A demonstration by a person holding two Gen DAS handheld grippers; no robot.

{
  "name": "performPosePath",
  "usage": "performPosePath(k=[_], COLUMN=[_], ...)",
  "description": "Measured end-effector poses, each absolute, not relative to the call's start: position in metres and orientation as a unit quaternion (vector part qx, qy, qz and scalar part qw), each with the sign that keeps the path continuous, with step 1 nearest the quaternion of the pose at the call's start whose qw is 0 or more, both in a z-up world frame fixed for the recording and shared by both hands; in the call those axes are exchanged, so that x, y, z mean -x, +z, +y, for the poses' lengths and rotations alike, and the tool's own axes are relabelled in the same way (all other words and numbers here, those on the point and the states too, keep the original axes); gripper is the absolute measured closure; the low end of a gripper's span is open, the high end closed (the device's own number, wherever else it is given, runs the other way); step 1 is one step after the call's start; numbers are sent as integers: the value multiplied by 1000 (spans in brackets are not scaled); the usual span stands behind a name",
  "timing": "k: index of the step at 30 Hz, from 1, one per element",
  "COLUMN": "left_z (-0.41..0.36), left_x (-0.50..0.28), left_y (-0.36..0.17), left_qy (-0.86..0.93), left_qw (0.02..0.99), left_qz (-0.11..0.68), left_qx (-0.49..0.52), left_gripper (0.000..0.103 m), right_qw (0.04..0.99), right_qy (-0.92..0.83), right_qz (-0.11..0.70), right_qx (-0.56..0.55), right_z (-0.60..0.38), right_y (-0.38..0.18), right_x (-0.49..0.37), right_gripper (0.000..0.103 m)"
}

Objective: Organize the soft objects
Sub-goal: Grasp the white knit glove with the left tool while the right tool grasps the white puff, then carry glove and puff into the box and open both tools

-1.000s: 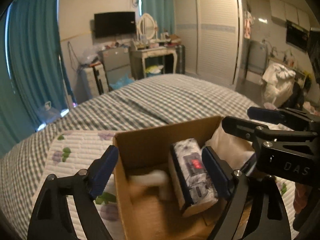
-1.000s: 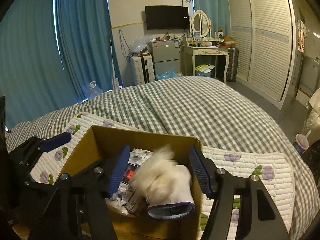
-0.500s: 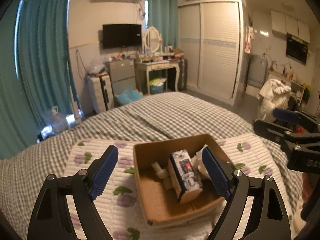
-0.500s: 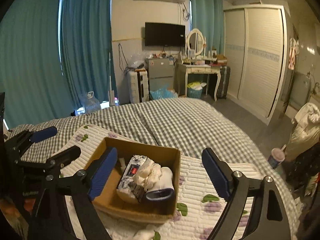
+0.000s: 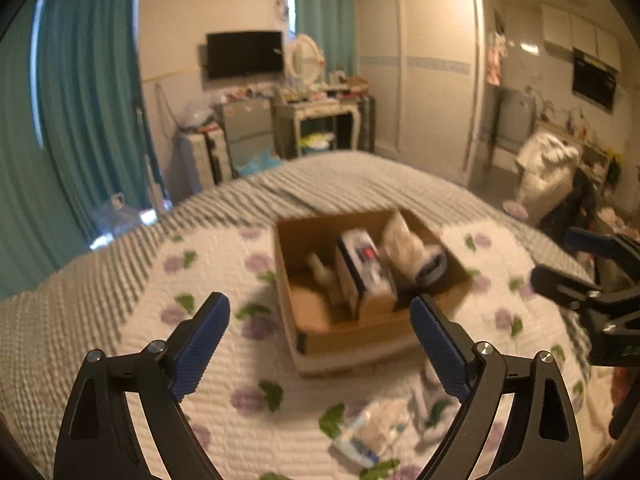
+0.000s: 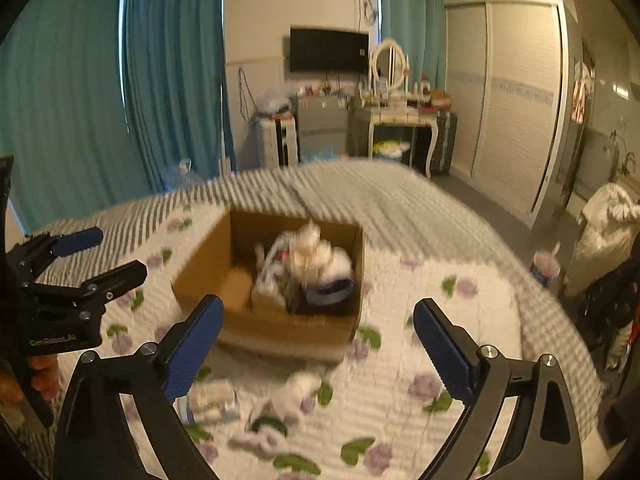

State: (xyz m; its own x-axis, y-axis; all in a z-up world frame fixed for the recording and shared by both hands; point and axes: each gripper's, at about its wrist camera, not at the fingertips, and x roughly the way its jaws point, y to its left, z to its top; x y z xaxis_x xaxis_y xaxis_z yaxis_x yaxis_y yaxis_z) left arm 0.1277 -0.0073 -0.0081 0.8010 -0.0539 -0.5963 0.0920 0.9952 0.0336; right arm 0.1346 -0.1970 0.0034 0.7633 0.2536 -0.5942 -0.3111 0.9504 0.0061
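left gripper [image 5: 320,338]: jaws spread wide, nothing between | right gripper [image 6: 318,340]: jaws spread wide, nothing held, level with the left

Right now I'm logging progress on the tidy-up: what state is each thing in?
cardboard box: open-topped, partly filled
tissue pack: standing on edge inside the box
white sock: in the box
loose soft items: on the quilt, outside the box
left gripper: open, holding nothing
right gripper: open, holding nothing

Cardboard box [image 5: 352,332] with blurred, probably soft packs [image 5: 366,276] inside.
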Motion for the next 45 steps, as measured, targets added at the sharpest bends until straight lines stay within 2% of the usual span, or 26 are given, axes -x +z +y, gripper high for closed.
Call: performPosePath(k=[7, 10, 17, 18, 19, 22, 24, 26, 27, 29, 30, 33, 45], left_z=[-20, -24, -30, -31, -34, -36, -34, -33, -33, -35, -37, -37, -27], left_x=[-123, -118, -113, -114, -114, -119, -122, -122, -122, -120, -119, -118, -114], left_y=[-81, -106, -135, -137, -140, -149, -151, -153, -153, -153, -153, -150, -110], left_qy=[-67, -61, -76, -79, -84, -94, -101, -113, -120, -130, -134, -138, -120], left_qw=[922, 913, 907, 907, 905, 899, 897, 895, 893, 892, 892, 891, 903], left_qz=[375, 395, 410, 410, 412, 424, 428, 430, 431, 429, 429, 429, 409], left_qx=[-72, -81, -63, -62, -61, -61, -51, -45, -45, -52, -54, -56, -46], left_gripper=[10, 12, 13, 15, 24, 42, 43, 52, 58, 61, 65, 67, 68], right_qw=[912, 902, 886, 885, 882, 874, 870, 866, 865, 864, 865, 866, 883], right_qy=[149, 153, 162, 162, 163, 168, 172, 180, 182, 186, 187, 191, 197], right_qz=[380, 400, 431, 435, 440, 454, 460, 464, 465, 464, 462, 458, 421], right_qx=[46, 49, 48, 47, 46, 45, 46, 47, 49, 54, 55, 54, 58], right_z=[-193, -190, -179, -178, -177, -175, -173, -172, -170, -168, -168, -168, -175], right_y=[-70, -93, -133, -136, -141, -152, -157, -161, -162, -163, -162, -159, -109], right_x=[-146, -151, -167, -170, -173, -182, -186, -188, -188, -188, -187, -183, -152], right_gripper=[8, 17, 30, 31, 36, 47, 55, 66, 69, 74, 75, 78, 80])
